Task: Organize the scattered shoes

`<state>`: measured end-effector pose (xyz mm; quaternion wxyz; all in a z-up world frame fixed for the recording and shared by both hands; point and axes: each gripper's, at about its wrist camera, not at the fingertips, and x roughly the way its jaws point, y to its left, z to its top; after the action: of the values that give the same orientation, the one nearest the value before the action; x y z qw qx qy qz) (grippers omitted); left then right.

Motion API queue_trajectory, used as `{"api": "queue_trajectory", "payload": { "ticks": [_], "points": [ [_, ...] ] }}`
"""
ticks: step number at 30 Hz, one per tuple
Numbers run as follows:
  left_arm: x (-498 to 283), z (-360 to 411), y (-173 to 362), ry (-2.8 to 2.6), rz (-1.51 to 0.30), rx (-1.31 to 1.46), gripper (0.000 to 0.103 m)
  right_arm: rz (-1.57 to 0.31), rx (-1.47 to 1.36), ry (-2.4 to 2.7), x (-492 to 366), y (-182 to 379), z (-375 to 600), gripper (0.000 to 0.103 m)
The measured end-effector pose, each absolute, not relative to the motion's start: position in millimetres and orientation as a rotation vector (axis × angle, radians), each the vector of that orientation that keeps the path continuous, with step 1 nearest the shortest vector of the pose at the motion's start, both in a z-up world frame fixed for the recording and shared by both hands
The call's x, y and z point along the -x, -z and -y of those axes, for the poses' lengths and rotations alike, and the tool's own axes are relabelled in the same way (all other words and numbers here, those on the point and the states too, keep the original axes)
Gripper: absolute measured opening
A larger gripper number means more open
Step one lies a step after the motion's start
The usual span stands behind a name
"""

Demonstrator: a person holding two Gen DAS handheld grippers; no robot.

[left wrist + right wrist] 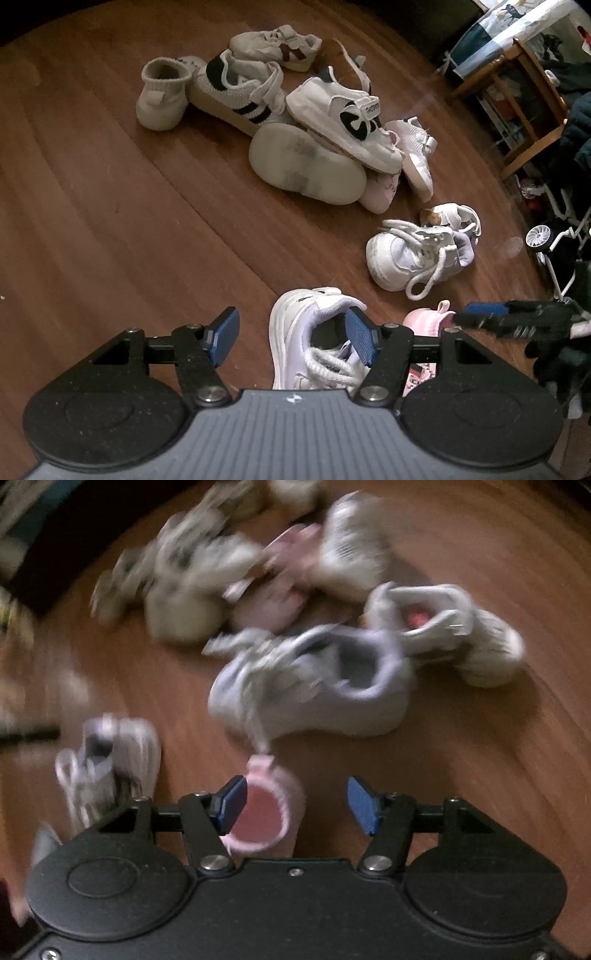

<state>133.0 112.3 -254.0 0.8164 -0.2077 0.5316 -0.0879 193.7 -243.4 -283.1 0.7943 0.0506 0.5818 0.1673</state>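
— Many small shoes lie heaped on the wooden floor (pixel 110 206); where does the pile (pixel 295 122) sit?
— Beyond the white laced sneaker (pixel 314 343), which is nearest the left gripper (pixel 291 338).
— Are that gripper's jaws gripping it?
— No. They stand partly open, one pad over the sneaker's opening, not pressing.
— And the right gripper (pixel 297 805)?
— Jaws partly open too, holding nothing. A pink shoe (pixel 266 812) sits just beside its left pad, right of the white sneaker. A second laced sneaker (pixel 413 254) lies between the first one and the pile.
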Motion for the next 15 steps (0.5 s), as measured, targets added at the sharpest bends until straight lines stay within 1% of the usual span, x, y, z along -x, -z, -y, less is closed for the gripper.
{"api": "queue_trajectory", "payload": {
  "ticks": [7, 10, 12, 15],
  "points": [
    [-139.1, -100.4, 242.1, 0.256, -1.073, 0.347, 0.063, -1.175, -0.282, -0.126, -214.1, 283.8, 281.3, 0.061],
    [-147.9, -88.5, 234.0, 0.315, -1.039, 0.299, 0.063, -1.159, -0.307, -0.091, -228.3, 297.0, 279.0, 0.055],
    [-154.4, -78.0, 230.0, 0.357, -1.029, 0.262, 0.063, -1.171, -0.32, -0.091, -235.8, 306.5, 278.6, 0.053],
    [-166.7, -61.2, 227.0, 0.409, -1.03, 0.216, 0.063, -1.194, -0.3, -0.117, -241.3, 314.8, 272.4, 0.043]
  ]
}}
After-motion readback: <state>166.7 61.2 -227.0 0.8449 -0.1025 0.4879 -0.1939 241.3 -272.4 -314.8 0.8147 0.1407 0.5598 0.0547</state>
